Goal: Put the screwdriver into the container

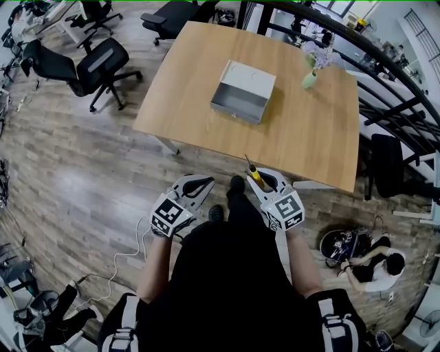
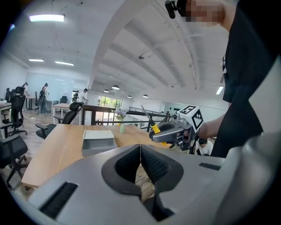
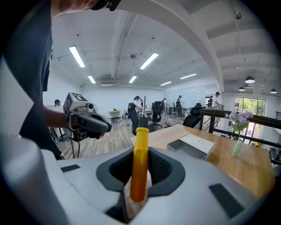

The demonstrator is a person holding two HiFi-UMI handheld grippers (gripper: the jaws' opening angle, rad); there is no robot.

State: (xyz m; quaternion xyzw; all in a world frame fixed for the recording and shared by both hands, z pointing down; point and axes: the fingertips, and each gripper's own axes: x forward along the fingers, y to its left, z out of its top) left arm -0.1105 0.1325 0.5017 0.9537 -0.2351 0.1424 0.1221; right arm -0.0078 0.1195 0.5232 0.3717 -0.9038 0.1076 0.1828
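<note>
Right gripper view, screwdriver (image 3: 139, 165) shaft hardly visible

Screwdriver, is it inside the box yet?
Not yet. The screwdriver is clamped in the right gripper, apart from the container on the table.

a wooden table (image 1: 302, 130) stood on a plank floor (image 1: 82, 172), with a pale green vase (image 1: 310, 80) of lilac flowers near its far edge, toward the right. a black office chair (image 1: 96, 65) sat off the table's left corner, and another (image 1: 172, 17) stood beyond its far side. a dark railing (image 1: 385, 62) curved along the right. a person (image 1: 375, 265) sat low on the floor at lower right. strip lights (image 3: 149, 60) glowed on the white ceiling.
</note>
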